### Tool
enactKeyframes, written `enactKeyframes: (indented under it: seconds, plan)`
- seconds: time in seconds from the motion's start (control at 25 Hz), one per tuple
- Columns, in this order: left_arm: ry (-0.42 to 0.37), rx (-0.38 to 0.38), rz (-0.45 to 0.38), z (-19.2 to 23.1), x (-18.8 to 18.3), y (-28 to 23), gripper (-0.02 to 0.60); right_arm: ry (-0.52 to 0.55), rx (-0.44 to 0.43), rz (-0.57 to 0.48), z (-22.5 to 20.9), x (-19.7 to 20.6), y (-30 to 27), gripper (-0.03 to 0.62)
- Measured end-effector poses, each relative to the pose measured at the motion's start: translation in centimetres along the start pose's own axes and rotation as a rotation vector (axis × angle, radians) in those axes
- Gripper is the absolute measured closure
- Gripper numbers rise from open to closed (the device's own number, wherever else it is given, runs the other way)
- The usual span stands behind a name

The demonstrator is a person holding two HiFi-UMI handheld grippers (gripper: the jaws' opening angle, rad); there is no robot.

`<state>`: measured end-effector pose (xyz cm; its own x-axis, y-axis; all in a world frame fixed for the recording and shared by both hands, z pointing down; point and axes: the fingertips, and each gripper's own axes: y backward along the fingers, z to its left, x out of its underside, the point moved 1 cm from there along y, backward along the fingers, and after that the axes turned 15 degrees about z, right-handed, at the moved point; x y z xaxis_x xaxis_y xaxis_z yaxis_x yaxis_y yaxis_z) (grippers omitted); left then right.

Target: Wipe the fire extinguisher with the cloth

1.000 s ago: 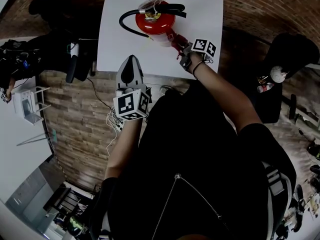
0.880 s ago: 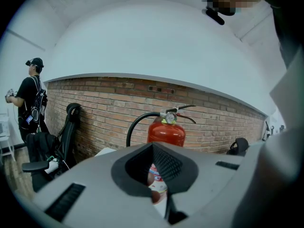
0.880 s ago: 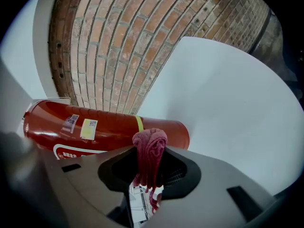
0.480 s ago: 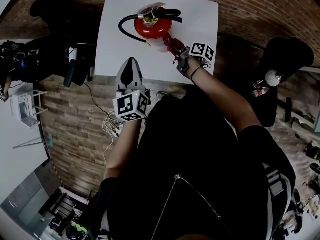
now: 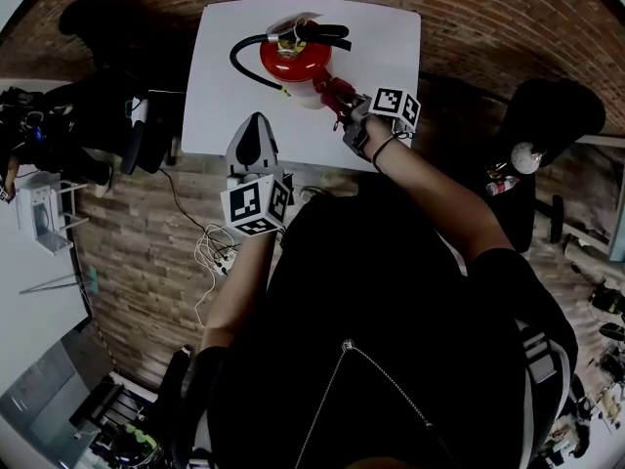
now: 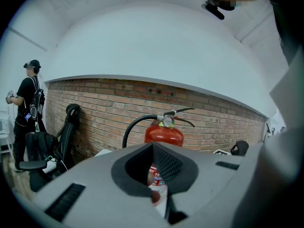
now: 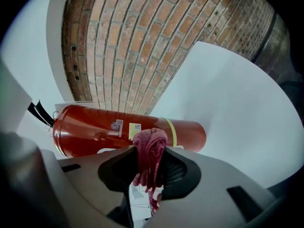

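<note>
Presently, the right tool (image 7: pixel 150 164) is clamped on a red cloth (image 7: pixel 150 148), which bunches up between its jaws and hangs below them. In the head view, this tool sits right of centre in the upper frame. The cloth is at the lower right flank of the fire extinguisher (image 5: pixel 290 55); whether they touch cannot be confirmed. The left tool (image 6: pixel 152 148) has its jaws together with nothing between them. It points at the extinguisher from the lower left, apart from it, at the near edge of the bench (image 5: pixel 376 37). The extinguisher stands upright on the white bench, upper centre of the head view, black hose curving to its left. Brick wall runs behind the bench. A person (image 6: pixel 27 103) stands at the far left of the left gripper view.
</note>
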<state>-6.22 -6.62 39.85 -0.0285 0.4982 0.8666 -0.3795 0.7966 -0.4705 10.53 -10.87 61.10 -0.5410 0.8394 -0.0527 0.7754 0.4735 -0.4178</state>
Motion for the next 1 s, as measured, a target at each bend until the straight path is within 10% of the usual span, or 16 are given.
enactKeyframes:
  seconds: [1.0]
  plan:
    - [0.0,0.028,0.003,-0.9,-0.3,-1.3,0.574,0.033,-0.178,-0.049,11.0,1.1,5.3,0.473]
